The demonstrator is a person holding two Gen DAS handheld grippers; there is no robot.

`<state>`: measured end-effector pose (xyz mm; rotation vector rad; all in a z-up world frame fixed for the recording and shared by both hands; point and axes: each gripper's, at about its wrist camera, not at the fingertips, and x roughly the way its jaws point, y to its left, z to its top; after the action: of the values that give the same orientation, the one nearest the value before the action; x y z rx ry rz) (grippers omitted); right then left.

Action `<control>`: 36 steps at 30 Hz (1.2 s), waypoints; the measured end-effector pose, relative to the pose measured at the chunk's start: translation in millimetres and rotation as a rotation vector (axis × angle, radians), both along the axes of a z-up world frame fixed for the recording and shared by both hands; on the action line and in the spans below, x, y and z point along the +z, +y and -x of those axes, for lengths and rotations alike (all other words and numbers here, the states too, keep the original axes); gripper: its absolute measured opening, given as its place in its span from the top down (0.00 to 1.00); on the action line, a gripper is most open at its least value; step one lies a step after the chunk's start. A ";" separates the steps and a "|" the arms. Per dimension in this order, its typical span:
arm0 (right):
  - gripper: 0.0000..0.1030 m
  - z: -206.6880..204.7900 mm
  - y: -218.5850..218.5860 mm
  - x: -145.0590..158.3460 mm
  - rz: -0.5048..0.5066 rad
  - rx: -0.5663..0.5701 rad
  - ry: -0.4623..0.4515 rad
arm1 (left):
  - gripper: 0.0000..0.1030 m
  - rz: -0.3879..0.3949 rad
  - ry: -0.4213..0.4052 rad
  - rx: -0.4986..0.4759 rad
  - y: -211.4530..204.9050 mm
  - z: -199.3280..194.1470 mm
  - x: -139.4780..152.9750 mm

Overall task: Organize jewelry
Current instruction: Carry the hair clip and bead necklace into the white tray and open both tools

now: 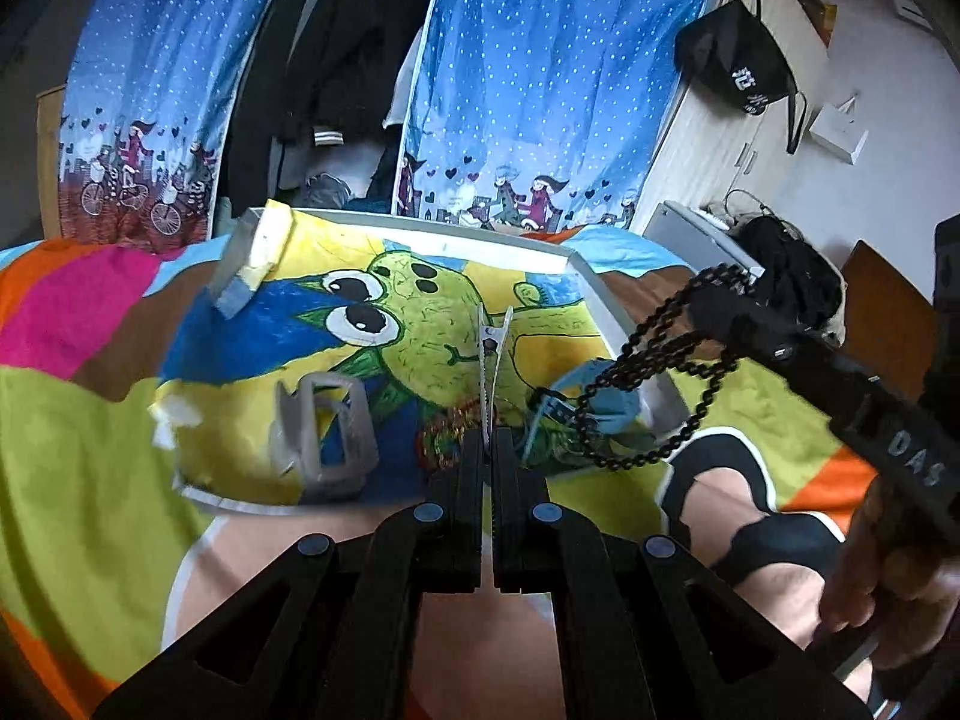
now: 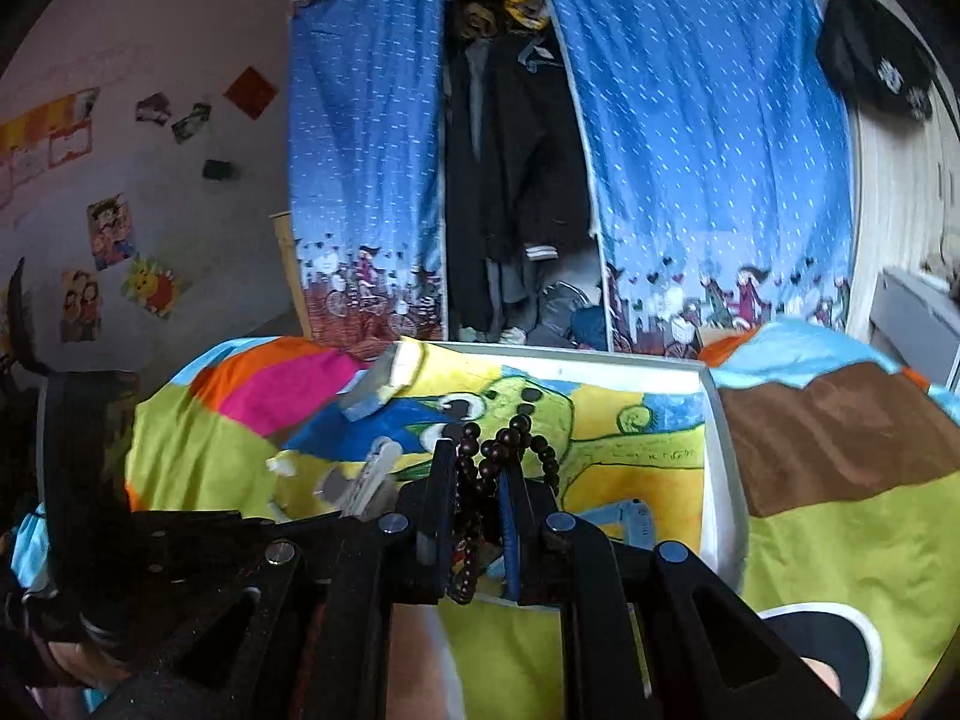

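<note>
- Left gripper [image 1: 487,441]: jaws clamped on a slim silver metal hair clip [image 1: 493,354], over the shallow white-rimmed tray [image 1: 606,306] on the bed.
- Right gripper [image 2: 480,468]: jaws pinch a dark wooden bead strand [image 1: 660,372], lifted above the tray.
- Step judged: carrying; next calls for lowering each piece into place.

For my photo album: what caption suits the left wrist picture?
Left gripper pinches a silver hair clip over the painted tray; right gripper dangles black beads.

Colourful bedspread [image 1: 90,420], blue curtains [image 1: 540,90] parted on dark clothes [image 2: 510,180], black bag [image 1: 738,66] hanging, posters [image 2: 108,234] on wall
</note>
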<state>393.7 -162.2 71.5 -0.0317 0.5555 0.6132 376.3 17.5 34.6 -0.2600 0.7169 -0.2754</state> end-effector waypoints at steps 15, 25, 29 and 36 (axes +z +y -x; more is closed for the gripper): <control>0.86 -37.5 -21.5 -67.3 0.002 -0.070 0.103 | 1.00 -0.012 0.105 -0.006 -2.6 -45.0 -44.0; 0.58 -31.5 -33.0 -77.9 0.043 -0.110 0.128 | 0.96 -0.017 0.153 0.006 -3.8 -44.9 -48.3; 0.45 -25.6 -40.6 -75.6 0.051 -0.126 0.128 | 0.56 -0.012 0.130 0.018 -3.8 -37.8 -40.5; 0.29 -2.5 -55.8 -61.6 0.051 -0.141 0.105 | 0.42 0.021 0.080 0.055 2.0 -14.2 -19.9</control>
<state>396.2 -218.0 9.9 -0.0085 0.6694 0.4650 390.5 19.6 14.7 -0.3116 0.7853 -0.2206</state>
